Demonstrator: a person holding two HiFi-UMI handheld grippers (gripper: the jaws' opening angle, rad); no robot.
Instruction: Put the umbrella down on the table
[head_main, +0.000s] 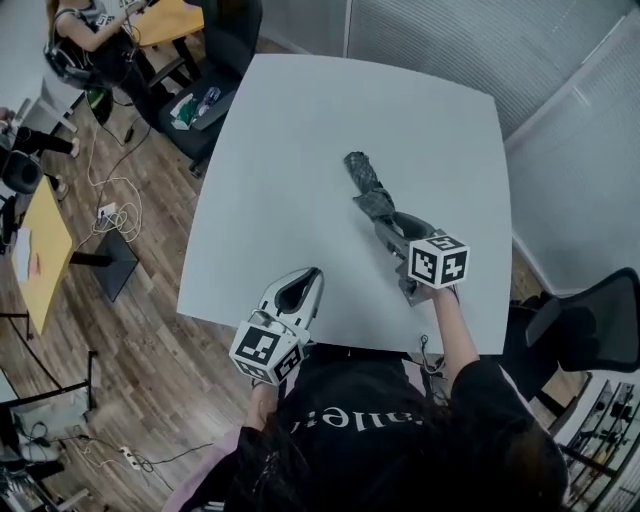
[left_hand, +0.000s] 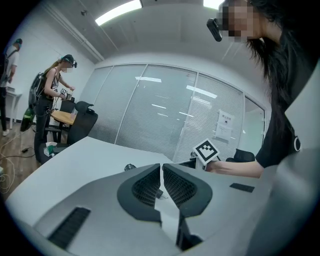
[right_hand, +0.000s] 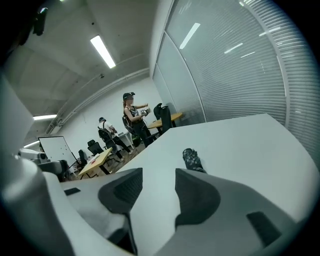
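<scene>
As the head view looks steeply down, we see the umbrella (head_main: 368, 188) folded and lying flat on the white table (head_main: 290, 140), right of the middle. Our right gripper (head_main: 390, 232) hangs over the umbrella's near end and covers it from this angle. The left gripper (head_main: 310, 274) sits at the table's near edge, well apart from the umbrella. Around the table are a black office chair (head_main: 228, 45) at the far-left corner and another chair (head_main: 590, 325) at the right. A yellow desk (head_main: 42, 250) and loose cables (head_main: 112, 195) are on the wood floor (head_main: 160, 290). Our right forearm (head_main: 455, 330) runs bare from a dark sleeve to the marker cube. Both grippers point away from us across the table.

Left gripper view: jaws meet at the tips with nothing between them — closed and empty. Past them we get the table top, a dark end of the umbrella (left_hand: 130, 166), and the right gripper's cube (left_hand: 206, 150) with the hand behind it. A glass partition with blinds (left_hand: 165, 115) backs the room. A person with a backpack (left_hand: 52, 95) stands by a chair at left.

Right gripper view: jaws stand apart with only bare table in the gap — open, holding nothing. The umbrella (right_hand: 191, 160) lies on the table just beyond the jaw at the view's right, partly hidden by it. Blinds (right_hand: 240, 65) run along the right, and people (right_hand: 131, 117) stand at desks further back.
</scene>
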